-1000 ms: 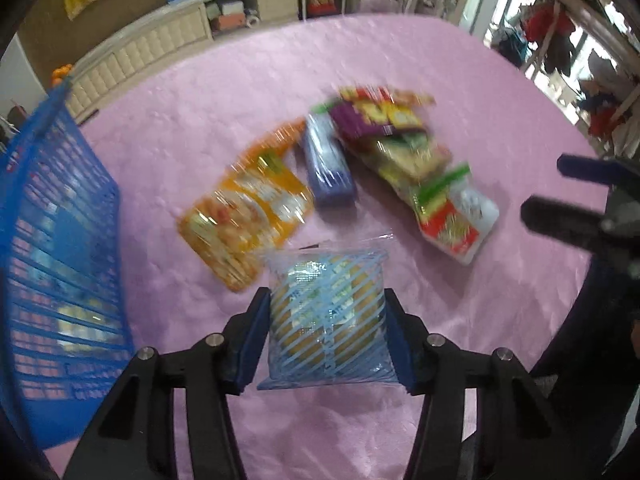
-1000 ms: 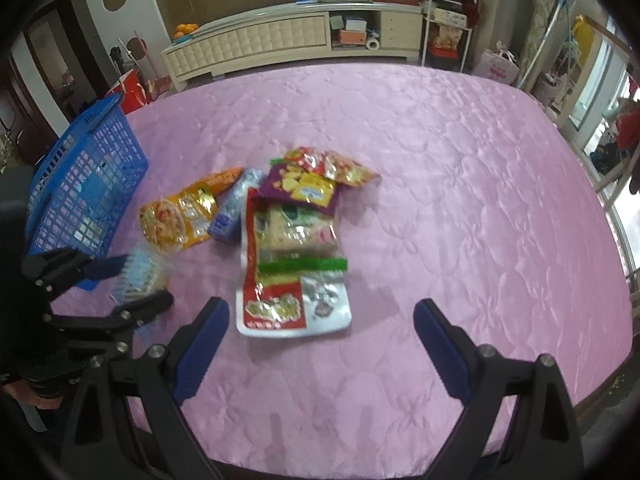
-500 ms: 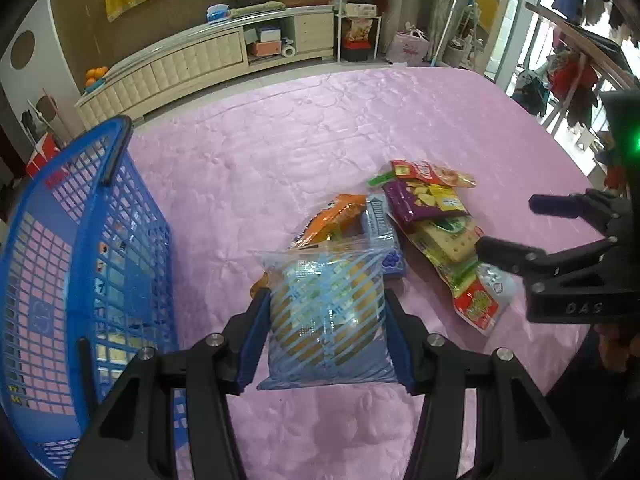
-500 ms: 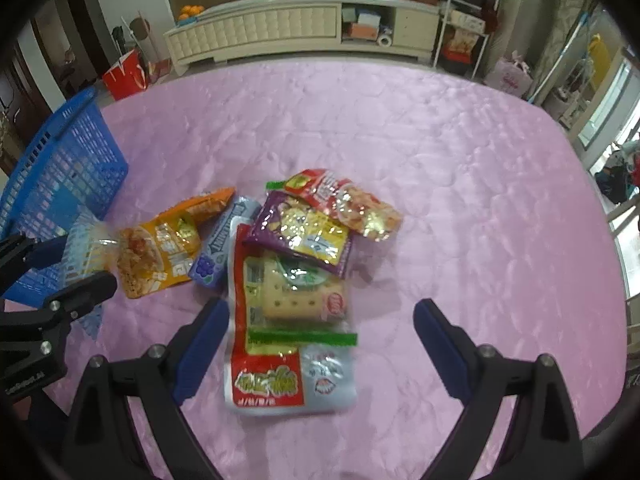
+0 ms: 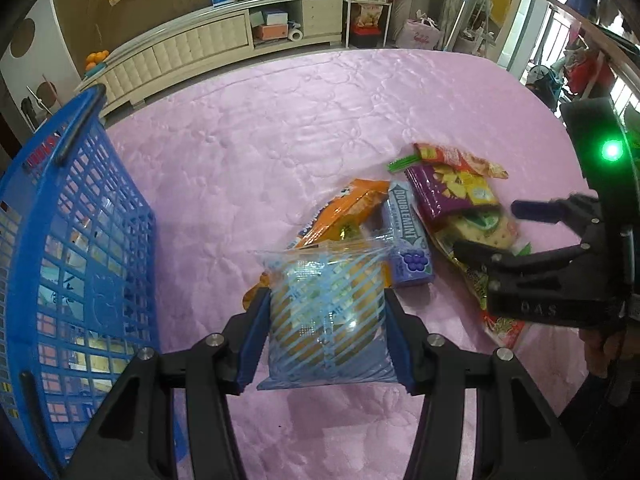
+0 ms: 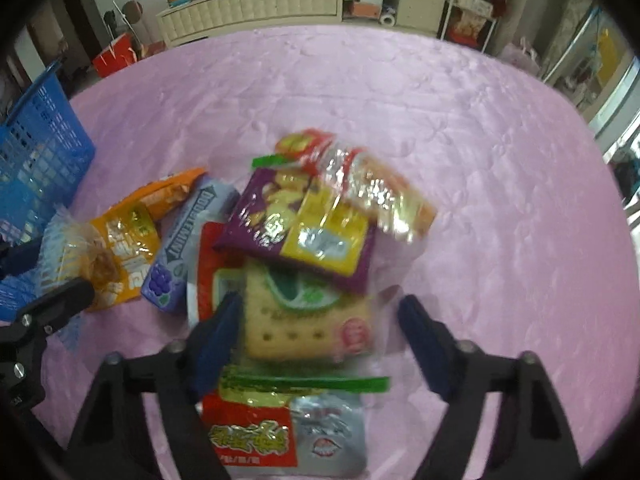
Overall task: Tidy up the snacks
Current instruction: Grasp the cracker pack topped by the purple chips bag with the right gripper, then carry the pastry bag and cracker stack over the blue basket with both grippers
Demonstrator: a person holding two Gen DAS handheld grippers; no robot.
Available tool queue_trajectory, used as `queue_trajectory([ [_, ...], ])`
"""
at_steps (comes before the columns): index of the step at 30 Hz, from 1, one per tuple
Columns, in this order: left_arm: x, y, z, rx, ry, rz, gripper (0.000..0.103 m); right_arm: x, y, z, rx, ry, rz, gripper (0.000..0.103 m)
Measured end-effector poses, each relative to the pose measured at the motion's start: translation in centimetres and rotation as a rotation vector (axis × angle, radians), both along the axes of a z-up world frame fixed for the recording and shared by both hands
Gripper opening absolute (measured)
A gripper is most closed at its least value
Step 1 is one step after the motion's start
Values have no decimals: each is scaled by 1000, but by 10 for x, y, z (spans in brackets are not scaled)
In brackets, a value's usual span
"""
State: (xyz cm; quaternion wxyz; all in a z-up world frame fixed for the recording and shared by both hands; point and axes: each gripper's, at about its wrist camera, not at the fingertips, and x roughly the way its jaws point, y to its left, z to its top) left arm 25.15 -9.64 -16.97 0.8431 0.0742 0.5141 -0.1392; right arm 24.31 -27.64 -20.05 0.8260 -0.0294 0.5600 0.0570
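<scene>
now the pink worktop (image 5: pixel 304 128) carries a blue basket (image 5: pixel 80 248) at its left edge; beside it the left gripper (image 5: pixel 326 320) clamps a striped bun packet (image 5: pixel 328 312), due over the rim, while the right gripper (image 6: pixel 320 336), jaws closing, straddles the cracker packet (image 6: pixel 308 328) unpinched.

Setting: a lived-in home, most likely a living or dining room. Evidence: a long cream sideboard (image 5: pixel 208 44) with padded door panels spans the upper part of the left wrist view, carrying oranges (image 5: pixel 96 60) at its left end and boxes in open compartments. A white wire shelf rack (image 5: pixel 368 4) stands at upper centre. Clothing (image 5: pixel 580 68) hangs at upper right. The worktop (image 5: pixel 280 128) is covered with a quilted pink cloth.
</scene>
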Motion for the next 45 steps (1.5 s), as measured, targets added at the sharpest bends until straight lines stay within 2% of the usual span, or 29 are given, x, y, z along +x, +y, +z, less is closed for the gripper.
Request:
queue_trajectory([
  [2,1,1,-1,1,-1,0,51,-3,2,5,2,-22,15,62],
  [4,0,1,-1,7,-2,4,51,-7,4,8,-16,-29,22,60],
  [15,-20,7,18,-6,-29,8,51,-45,2,27,-5,-46,33,59],
  [26,-49,6,42,-26,-82,7,51,-92,14,73,3,-126,62,59],
  [38,-82,30,102,-68,-201,13,51,-113,29,130,-21,-245,78,59],
  [43,-92,50,123,-75,-242,31,51,-100,29,124,-11,-156,47,59],
  [45,-93,55,126,-81,-252,40,51,-99,33,121,-53,-133,47,59],
])
